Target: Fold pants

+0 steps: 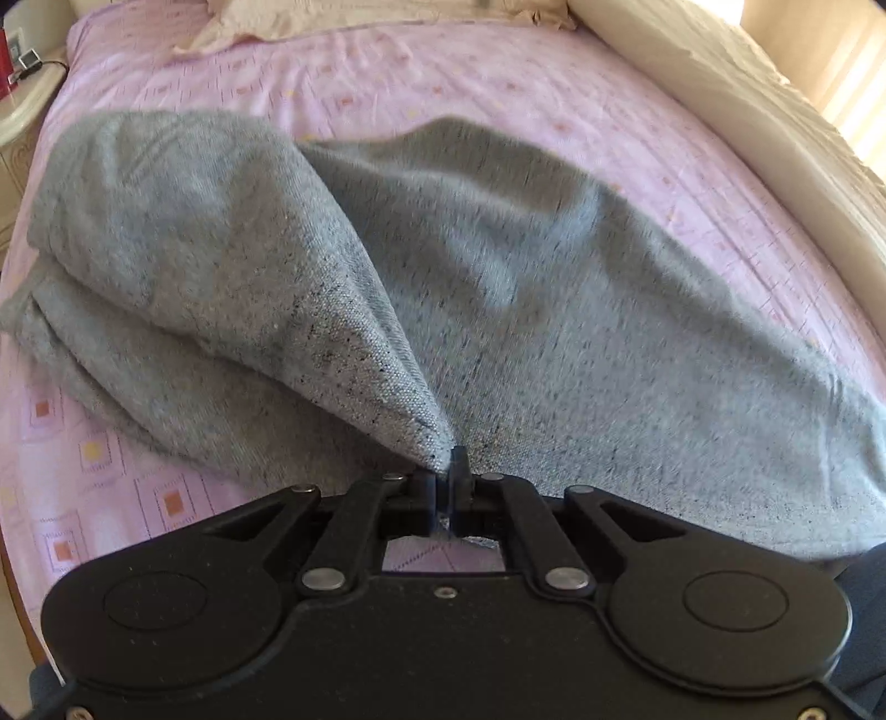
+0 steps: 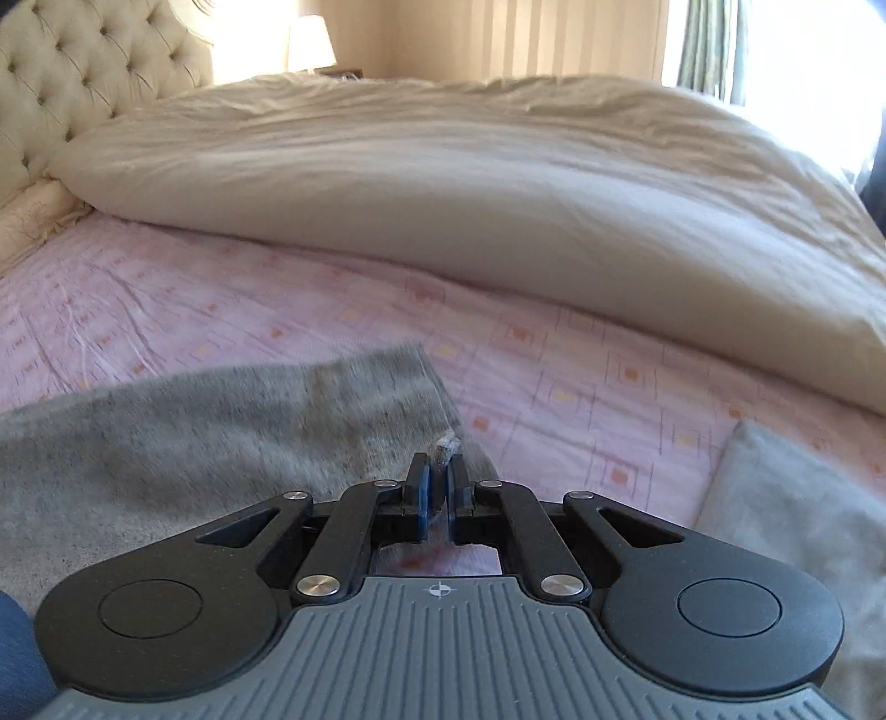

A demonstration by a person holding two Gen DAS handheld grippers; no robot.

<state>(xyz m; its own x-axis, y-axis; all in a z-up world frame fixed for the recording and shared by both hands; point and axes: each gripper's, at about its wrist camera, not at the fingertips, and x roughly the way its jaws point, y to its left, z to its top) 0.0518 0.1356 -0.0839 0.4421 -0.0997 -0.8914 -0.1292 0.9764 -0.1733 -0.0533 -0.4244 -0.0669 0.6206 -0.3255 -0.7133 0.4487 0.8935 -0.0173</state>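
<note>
Mid-fold — both grippers clamped on cloth

My left gripper (image 1: 444, 471) and right gripper (image 2: 440, 476) pinch the grey knit pants (image 1: 498, 288) over the pink patterned bedsheet (image 1: 498, 83); next, I'd lay the edges aligned.

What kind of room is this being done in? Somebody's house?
Most likely a bedroom in a home. The grey pants lie on a bed with a pink patterned sheet, a cream duvet pushed back, a tufted headboard and a bedside lamp.

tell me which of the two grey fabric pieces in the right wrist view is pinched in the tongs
The grey pants at left: their corner sits pinched in the right tongs. The paler grey folded piece at right lies untouched on the pink sheet.
</note>
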